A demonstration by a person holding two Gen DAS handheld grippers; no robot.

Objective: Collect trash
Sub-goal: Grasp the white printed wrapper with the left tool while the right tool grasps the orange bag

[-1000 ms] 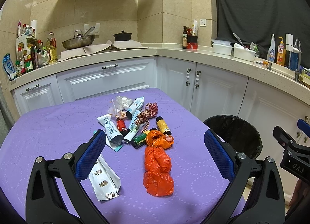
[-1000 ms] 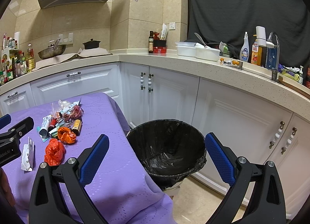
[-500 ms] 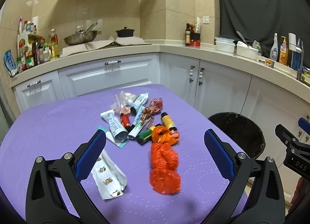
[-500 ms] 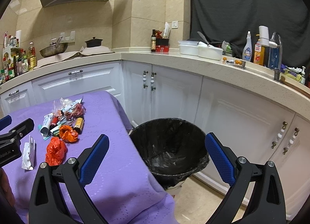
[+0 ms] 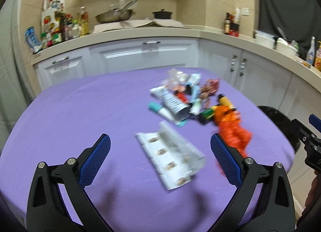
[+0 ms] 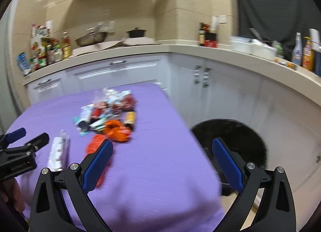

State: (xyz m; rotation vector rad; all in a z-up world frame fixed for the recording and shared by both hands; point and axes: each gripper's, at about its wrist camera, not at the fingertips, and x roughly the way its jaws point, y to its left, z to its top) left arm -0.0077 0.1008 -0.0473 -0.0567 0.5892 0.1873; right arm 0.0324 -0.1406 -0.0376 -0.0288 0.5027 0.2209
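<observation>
**Blurred trash on the purple bench**

Both views are smeared; labels unreadable; the heap (image 5: 192,99) of tubes and small bottles cannot be counted; 1 white wrapper (image 5: 170,157) lies near the heap, 1 orange bag (image 5: 232,129) touches it; 1 black bin (image 6: 230,141) sits beside the bench (image 5: 80,111), partly hidden; left tongs (image 5: 160,159) and right tongs (image 6: 162,161) gape wide, empty.

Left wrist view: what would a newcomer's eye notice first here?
First the purple tablecloth, then the pile of trash on its far right part, with an orange bag at the near end. A white wrapper lies apart, between the fingers of the open left claw.
</observation>
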